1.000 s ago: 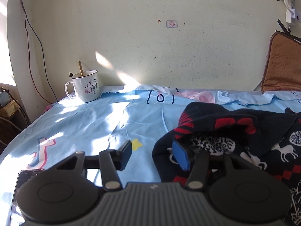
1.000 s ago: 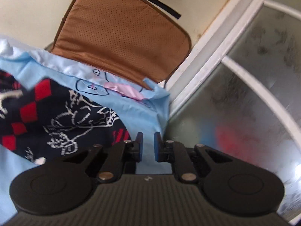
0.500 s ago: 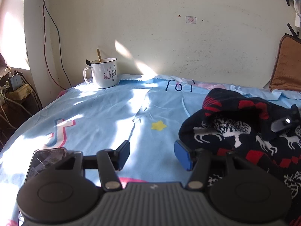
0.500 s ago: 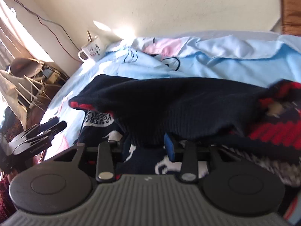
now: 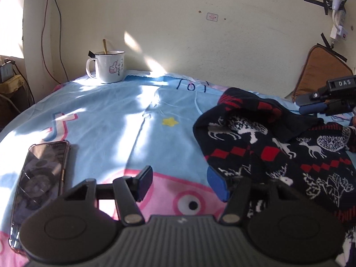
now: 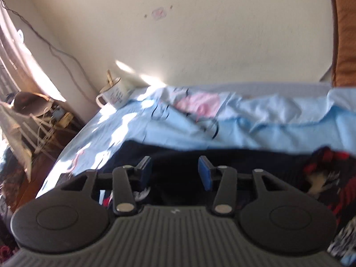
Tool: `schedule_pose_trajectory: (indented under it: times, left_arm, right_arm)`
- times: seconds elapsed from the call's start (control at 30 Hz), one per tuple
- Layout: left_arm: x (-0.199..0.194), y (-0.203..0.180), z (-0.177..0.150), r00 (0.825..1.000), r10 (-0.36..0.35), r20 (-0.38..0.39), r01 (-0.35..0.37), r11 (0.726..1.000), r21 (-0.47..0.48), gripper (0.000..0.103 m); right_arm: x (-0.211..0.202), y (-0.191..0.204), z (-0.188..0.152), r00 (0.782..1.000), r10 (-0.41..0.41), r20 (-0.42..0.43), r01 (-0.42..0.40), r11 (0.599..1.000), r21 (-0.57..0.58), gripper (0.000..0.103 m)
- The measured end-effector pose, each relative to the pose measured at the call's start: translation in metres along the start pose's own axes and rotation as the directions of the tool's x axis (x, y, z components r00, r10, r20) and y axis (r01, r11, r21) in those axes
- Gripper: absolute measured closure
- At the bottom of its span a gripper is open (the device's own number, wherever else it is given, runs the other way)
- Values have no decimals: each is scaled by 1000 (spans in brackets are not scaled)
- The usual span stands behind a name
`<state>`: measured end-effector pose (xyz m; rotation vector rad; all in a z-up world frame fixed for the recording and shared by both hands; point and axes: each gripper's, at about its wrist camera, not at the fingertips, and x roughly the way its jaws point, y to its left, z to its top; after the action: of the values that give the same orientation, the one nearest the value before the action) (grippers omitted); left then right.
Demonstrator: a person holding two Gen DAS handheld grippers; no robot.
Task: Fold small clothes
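Note:
A dark knit sweater [image 5: 278, 138] with red diamonds and white reindeer lies crumpled on the right of the blue bed sheet [image 5: 111, 122]. My left gripper [image 5: 180, 180] is open above the sheet with nothing between its fingers, and its right finger is close to the sweater's left edge. At the far side of the sweater, the right gripper [image 5: 320, 104] comes in from the right. In the right wrist view its jaws [image 6: 174, 169] are opening over the sweater's plain dark fabric [image 6: 200, 155]. The cloth lies under the gap and the pads do not press on it.
A white mug [image 5: 110, 69] with a spoon stands at the far left corner of the bed by the wall. A phone [image 5: 40, 178] lies on the sheet left of my left gripper. A brown cushion [image 5: 320, 71] leans on the wall at the right. Cables and clutter sit past the bed's left edge.
The right gripper swung from facing the cushion and window to facing across the bed, and its jaws went from nearly shut to wide apart. The left gripper drew back, bringing the phone into view.

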<state>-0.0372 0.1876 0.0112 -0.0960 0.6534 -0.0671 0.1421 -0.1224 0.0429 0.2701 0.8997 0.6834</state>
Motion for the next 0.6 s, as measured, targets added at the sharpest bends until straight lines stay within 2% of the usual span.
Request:
schedule_pose_trajectory:
  times: [0.13,0.17,0.23,0.27,0.3,0.33,0.37,0.4,0.43,0.47,0.5,0.57,0.6]
  left_arm:
    - [-1,-13,-9,996,-86,-14,87,996,7,47]
    - [-2,-16,-11,996,-92,-16,92,996,7,47]
    - [-4,-17,-15,996,-89,-20,89,996,1,48]
    - [-4,-16,-16,996,-86,-23,86,996,-4,48]
    - [-6,-13,-17,996,-81,-26,80,997,-14,48]
    - [-7,-11,-17,997,-73,-28,72,997,-24,48]
    - [-7,-9,-14,998,-61,-29,60,998,-34,48]
    - [-8,-8,-13,998,-50,-28,49,998,-40,48]
    - [-7,-7,-10,999,-37,-26,35,998,-49,48]
    - [-7,-7,-8,999,-27,-23,25,998,-59,48]
    - [-6,-6,-6,1000,-20,-23,19,998,-68,48]
    - [-4,-6,-3,999,-29,-25,27,996,-84,48]
    - [-2,-6,-2,999,-42,-26,40,996,-86,48]
  right_arm:
    - [26,-13,-17,996,18,-87,-4,988,156,51]
    - [26,-23,-16,997,45,-57,-33,980,198,51]
    - [32,-25,-4,998,43,-39,-33,974,225,54]
    - [38,-22,9,999,25,-23,-20,981,193,78]
    - [39,-15,23,1000,-10,27,7,990,141,97]
    - [38,-9,39,994,-42,97,32,995,98,97]
    - [41,-1,60,977,-89,194,80,995,55,97]
    - [42,5,77,952,-135,274,133,991,27,97]
    - [45,12,95,912,-211,351,227,974,-3,97]
    - [49,14,109,892,-281,355,302,953,-3,93]
    - [56,11,119,904,-294,311,301,953,26,92]
    - [57,7,119,938,-229,260,216,973,78,89]
    - [53,9,112,944,-209,256,200,978,60,78]
